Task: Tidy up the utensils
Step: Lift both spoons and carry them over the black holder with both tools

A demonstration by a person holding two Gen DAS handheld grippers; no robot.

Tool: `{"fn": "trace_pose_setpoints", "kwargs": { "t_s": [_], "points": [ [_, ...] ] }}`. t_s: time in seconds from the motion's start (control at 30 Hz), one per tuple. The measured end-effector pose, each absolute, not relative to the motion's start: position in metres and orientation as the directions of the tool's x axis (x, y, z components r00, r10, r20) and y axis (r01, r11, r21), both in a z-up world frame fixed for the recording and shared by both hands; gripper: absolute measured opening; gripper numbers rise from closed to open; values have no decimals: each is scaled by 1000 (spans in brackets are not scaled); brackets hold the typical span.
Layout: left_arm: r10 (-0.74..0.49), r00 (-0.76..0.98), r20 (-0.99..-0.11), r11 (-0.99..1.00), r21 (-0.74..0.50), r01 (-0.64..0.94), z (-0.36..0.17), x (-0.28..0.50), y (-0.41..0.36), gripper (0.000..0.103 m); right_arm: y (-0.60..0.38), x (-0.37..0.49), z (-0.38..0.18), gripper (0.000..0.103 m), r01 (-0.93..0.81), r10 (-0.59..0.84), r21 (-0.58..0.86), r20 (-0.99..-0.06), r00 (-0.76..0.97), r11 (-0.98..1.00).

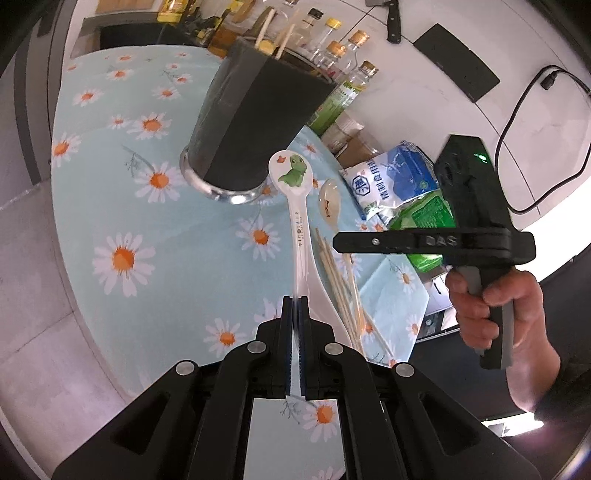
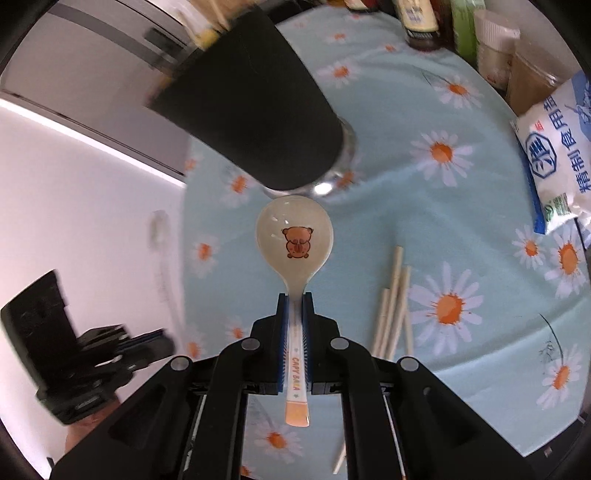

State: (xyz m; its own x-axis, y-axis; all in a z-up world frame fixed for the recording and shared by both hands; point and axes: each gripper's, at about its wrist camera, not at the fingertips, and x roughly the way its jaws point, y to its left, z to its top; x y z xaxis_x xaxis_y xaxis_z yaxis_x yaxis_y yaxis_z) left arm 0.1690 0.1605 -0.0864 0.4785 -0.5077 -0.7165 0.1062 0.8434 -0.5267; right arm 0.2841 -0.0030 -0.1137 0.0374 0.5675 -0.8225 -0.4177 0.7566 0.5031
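Note:
My left gripper (image 1: pixel 295 301) is shut on the handle of a white dinosaur spoon (image 1: pixel 293 173), its bowl pointing at the black utensil holder (image 1: pixel 255 122). My right gripper (image 2: pixel 295 297) is shut on the handle of a translucent capybara spoon (image 2: pixel 295 238), bowl near the holder (image 2: pixel 255 110). That spoon also shows in the left wrist view (image 1: pixel 328 203). Several wooden chopsticks (image 2: pixel 393 306) lie on the daisy tablecloth (image 2: pixel 461 206), also in the left wrist view (image 1: pixel 343 291). The holder has chopsticks (image 1: pixel 264 26) standing in it.
Bottles (image 1: pixel 354 74) and jars stand behind the holder. A salt bag (image 1: pixel 391 181) and green packet (image 1: pixel 424 218) lie at the table's right edge; the bag also shows in the right wrist view (image 2: pixel 554 155). Knives (image 1: pixel 392 20) hang on the wall.

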Motion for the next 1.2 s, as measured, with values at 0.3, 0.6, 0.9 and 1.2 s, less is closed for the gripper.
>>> {"fn": "trace_pose_setpoints", "kwargs": {
  "t_s": [0.3, 0.6, 0.9, 1.2],
  "points": [
    [-448, 572, -688, 880, -452, 145, -53, 181, 149, 1, -30, 284, -61, 8, -514, 718, 583, -689, 98, 629],
    [-359, 683, -636, 918, -372, 137, -15, 195, 145, 1, -37, 307, -5, 9, -602, 817, 593, -546, 188, 535],
    [-247, 795, -554, 955, -281, 100, 19, 220, 144, 1, -21, 325, 41, 9, -696, 830, 476, -447, 335, 538],
    [-142, 866, -479, 977, -207, 46, 40, 250, 147, 1, -15, 353, 65, 9, -710, 839, 449, -343, 423, 542]
  ]
}}
